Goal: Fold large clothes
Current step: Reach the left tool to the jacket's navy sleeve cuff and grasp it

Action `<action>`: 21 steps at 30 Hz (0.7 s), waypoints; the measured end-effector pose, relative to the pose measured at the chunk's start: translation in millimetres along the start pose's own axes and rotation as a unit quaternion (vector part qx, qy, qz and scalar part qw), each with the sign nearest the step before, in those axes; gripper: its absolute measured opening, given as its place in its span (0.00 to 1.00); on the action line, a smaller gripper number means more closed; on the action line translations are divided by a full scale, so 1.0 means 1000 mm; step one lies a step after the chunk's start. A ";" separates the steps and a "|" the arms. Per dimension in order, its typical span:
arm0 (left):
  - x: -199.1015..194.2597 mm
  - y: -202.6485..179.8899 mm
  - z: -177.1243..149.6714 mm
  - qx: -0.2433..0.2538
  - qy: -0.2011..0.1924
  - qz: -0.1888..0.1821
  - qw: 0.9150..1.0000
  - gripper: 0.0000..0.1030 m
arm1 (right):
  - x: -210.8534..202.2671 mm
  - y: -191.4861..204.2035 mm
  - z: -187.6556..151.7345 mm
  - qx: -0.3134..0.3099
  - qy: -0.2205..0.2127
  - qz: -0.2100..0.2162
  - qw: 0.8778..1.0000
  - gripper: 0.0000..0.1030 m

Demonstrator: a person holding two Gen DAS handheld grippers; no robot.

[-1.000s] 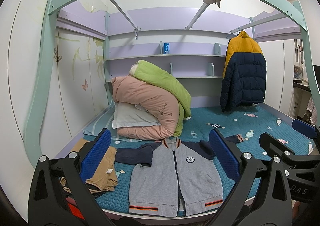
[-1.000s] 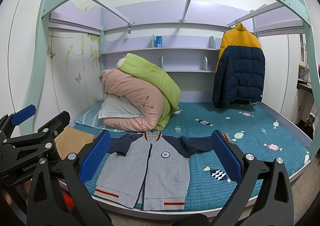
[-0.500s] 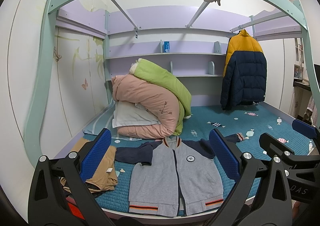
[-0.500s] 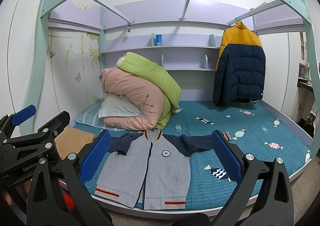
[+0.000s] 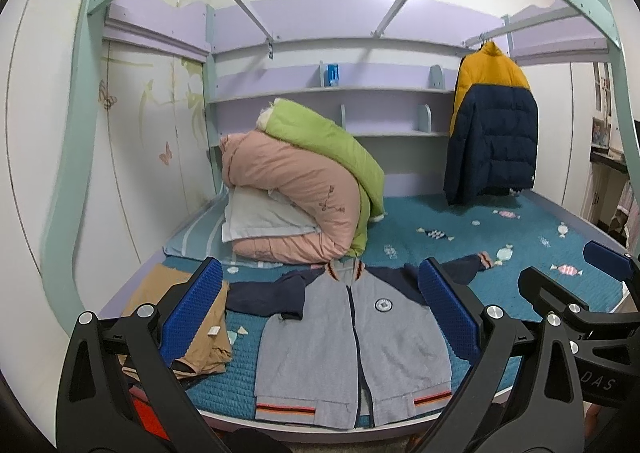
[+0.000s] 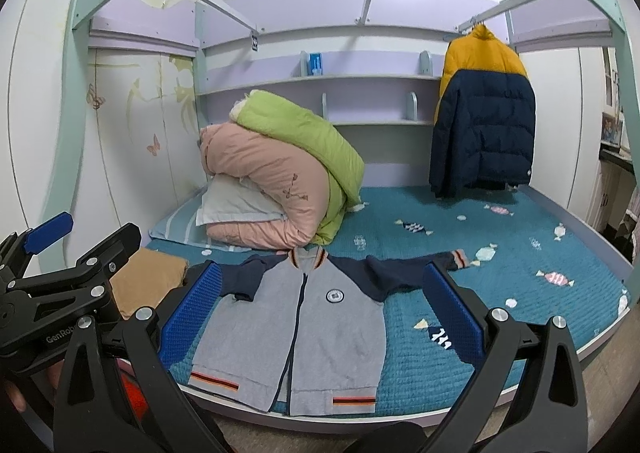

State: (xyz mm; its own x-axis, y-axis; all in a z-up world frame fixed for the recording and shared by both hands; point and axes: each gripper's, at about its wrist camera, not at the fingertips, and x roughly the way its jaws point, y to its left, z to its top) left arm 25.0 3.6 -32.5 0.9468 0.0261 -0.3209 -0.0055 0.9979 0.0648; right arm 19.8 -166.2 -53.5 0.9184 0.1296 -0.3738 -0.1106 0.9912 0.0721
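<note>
A grey zip jacket (image 5: 352, 345) with navy sleeves lies flat, front up, at the near edge of the bed; it also shows in the right wrist view (image 6: 304, 329). Its left sleeve is bent inward, its right sleeve stretched out. My left gripper (image 5: 320, 317) is open and empty, held in the air in front of the jacket. My right gripper (image 6: 320, 309) is open and empty too, at the same distance. Each gripper shows at the edge of the other's view.
A folded tan garment (image 5: 184, 317) lies left of the jacket. A pink and green quilt pile (image 5: 296, 189) sits at the back left. A yellow and navy puffer coat (image 5: 490, 129) hangs at the back right. The teal bedspread (image 5: 520, 237) covers the bed.
Both grippers have drifted slightly closer to the bed; the jacket looks a little larger. Nothing was grasped or moved.
</note>
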 end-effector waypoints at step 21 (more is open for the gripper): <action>0.250 0.001 -0.111 -0.031 0.296 -0.074 0.952 0.95 | 0.223 -0.029 -0.087 0.051 0.197 0.009 0.979 0.94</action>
State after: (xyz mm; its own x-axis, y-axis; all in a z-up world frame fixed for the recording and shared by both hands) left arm 225.5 17.9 -217.7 0.5920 -0.1041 -0.7992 0.0772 0.9944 -0.0723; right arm 195.2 -164.3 -219.1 0.6973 0.1660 -0.6973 -0.0680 0.9837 0.1662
